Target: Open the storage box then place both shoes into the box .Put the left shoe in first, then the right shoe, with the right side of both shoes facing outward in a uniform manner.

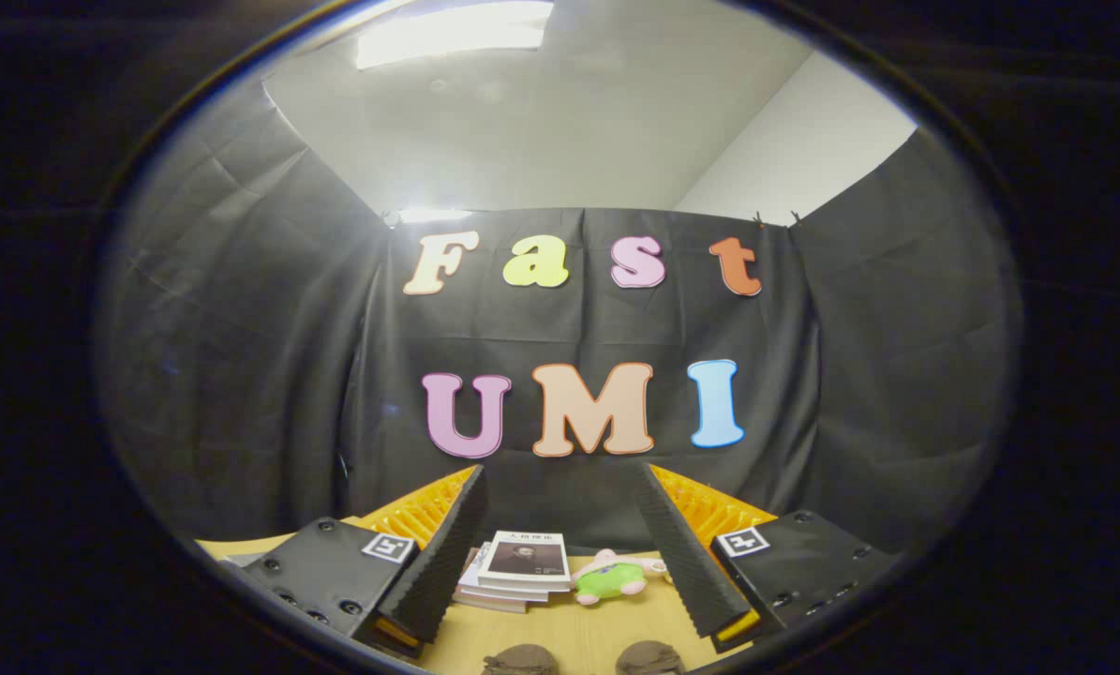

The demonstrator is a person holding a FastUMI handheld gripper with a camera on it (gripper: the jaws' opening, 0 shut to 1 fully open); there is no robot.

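My gripper (560,487) is held high and level over the wooden table (578,633), its two fingers (438,553) spread wide with nothing between them. Low down, near the bases of the fingers, the tops of two brown shoes show side by side: one (520,659) on the left, the other (649,657) on the right. Most of each shoe is cut off from sight.
A stack of books (517,570) lies on the table beyond the fingers, in the gap between them. A small green and pink plush toy (611,577) rests to its right. The black cloth wall stands close behind the table.
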